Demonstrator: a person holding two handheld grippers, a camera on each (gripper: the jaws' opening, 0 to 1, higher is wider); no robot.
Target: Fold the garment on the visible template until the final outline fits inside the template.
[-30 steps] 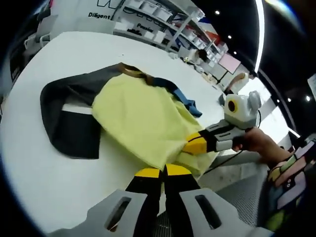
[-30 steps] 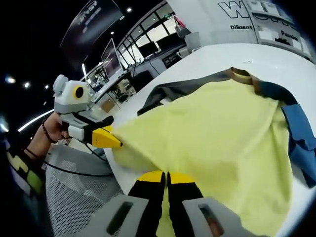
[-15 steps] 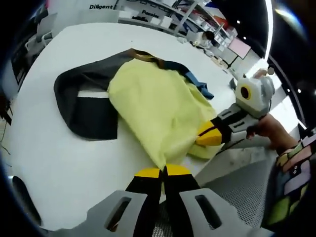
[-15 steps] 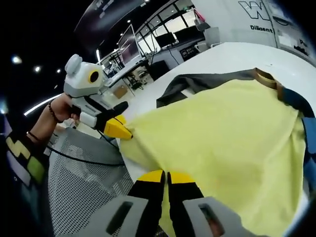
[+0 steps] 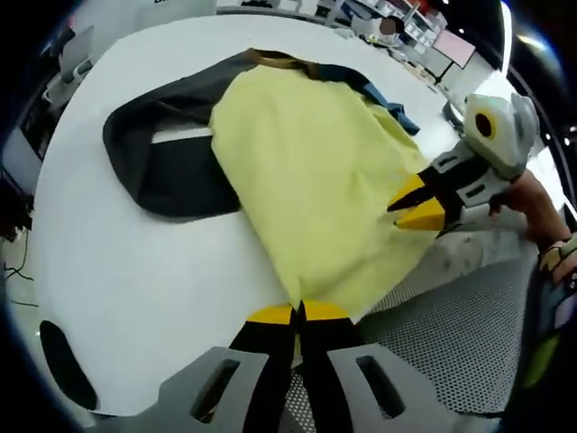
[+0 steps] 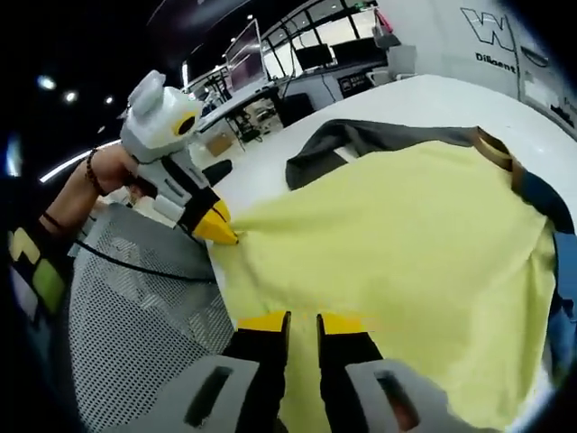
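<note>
Two grippers hold the near hem of the garment [image 5: 315, 189], one at each corner. In the left gripper view, the left gripper [image 5: 298, 313] has its jaws pressed together on the yellow hem right at the table [image 5: 135, 271] edge, and the cloth runs straight away from it, long axis pointing from hem to the brown collar [image 5: 275, 59] at the far side; the dark sleeve [image 5: 162, 162] lies off to the left. The right gripper [image 5: 416, 206] pinches the other hem corner nearby. In the right gripper view, the right gripper [image 6: 302, 320] shows a slight gap between its jaws with the yellow fabric [image 6: 397, 253] running under them, so I judge it holding. The collar again lies far ahead. Both look equally near the hem, so I'd expect a fold forward toward the collar.
</note>
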